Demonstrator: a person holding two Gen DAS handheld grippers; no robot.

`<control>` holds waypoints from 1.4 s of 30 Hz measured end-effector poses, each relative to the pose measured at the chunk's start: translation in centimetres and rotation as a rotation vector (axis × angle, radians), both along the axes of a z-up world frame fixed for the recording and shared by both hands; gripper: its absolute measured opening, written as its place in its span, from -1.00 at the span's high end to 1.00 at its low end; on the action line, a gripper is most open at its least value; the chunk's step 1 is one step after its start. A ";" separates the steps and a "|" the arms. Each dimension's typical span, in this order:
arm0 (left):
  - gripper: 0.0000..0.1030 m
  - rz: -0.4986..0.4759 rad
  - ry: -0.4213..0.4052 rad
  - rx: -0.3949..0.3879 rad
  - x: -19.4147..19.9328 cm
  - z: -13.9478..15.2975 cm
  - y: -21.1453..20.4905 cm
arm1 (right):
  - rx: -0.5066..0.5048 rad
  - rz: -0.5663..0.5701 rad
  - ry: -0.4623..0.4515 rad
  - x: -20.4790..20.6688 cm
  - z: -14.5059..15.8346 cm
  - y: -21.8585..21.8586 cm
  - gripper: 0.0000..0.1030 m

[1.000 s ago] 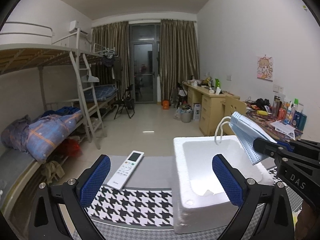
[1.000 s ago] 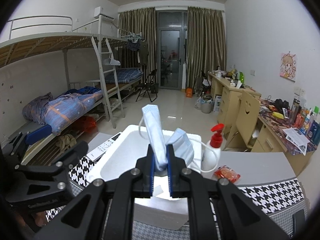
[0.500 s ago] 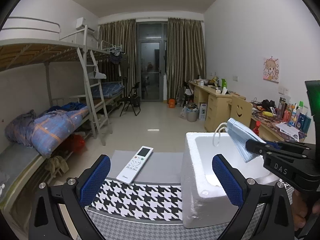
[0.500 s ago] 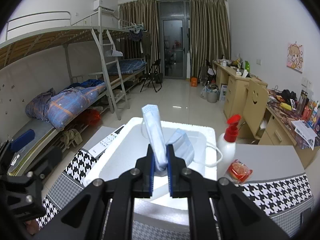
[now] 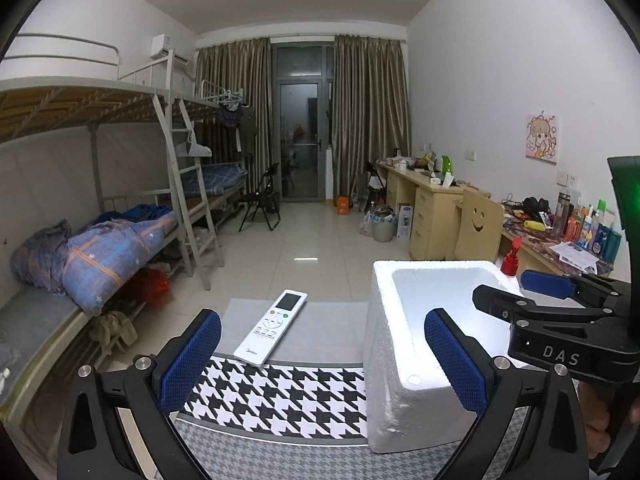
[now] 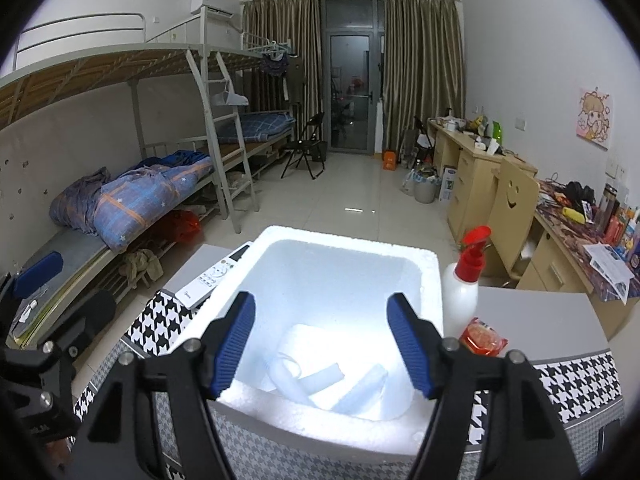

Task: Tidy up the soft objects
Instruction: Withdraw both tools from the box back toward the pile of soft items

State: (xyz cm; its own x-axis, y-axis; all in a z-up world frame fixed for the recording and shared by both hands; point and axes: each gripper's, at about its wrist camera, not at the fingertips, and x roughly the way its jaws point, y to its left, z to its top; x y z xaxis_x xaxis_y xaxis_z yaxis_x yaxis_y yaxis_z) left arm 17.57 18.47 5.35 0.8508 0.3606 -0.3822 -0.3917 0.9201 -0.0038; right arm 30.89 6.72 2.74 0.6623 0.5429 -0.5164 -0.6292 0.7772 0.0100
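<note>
Since the right gripper (image 6: 320,346), jaws just spread and empty, hangs over the box (image 6: 430,264) with masks (image 6: 320,380) inside, sinking could snag them; left gripper (image 5: 322,356) open, empty.

Legible lettering: "DAS", in pale capitals on the black body of the right hand-held gripper (image 5: 520,292), seen from the left wrist view. Remote control (image 5: 271,326): small brand mark near its lower end, too small to read. Nothing else legible.
</note>
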 end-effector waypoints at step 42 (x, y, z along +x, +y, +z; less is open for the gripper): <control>-0.98 -0.098 -0.056 0.026 -6.6 2.1 -8.3 | 0.119 -0.049 -0.128 -9.3 2.7 -10.4 -0.73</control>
State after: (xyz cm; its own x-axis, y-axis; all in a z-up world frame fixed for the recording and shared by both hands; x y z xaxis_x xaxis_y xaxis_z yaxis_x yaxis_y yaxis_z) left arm 10.97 10.20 7.41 0.9022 0.2841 -0.3245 -0.2999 0.9540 0.0014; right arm 21.58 -3.71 5.43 0.7459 0.5605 -0.3599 -0.5926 0.8051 0.0257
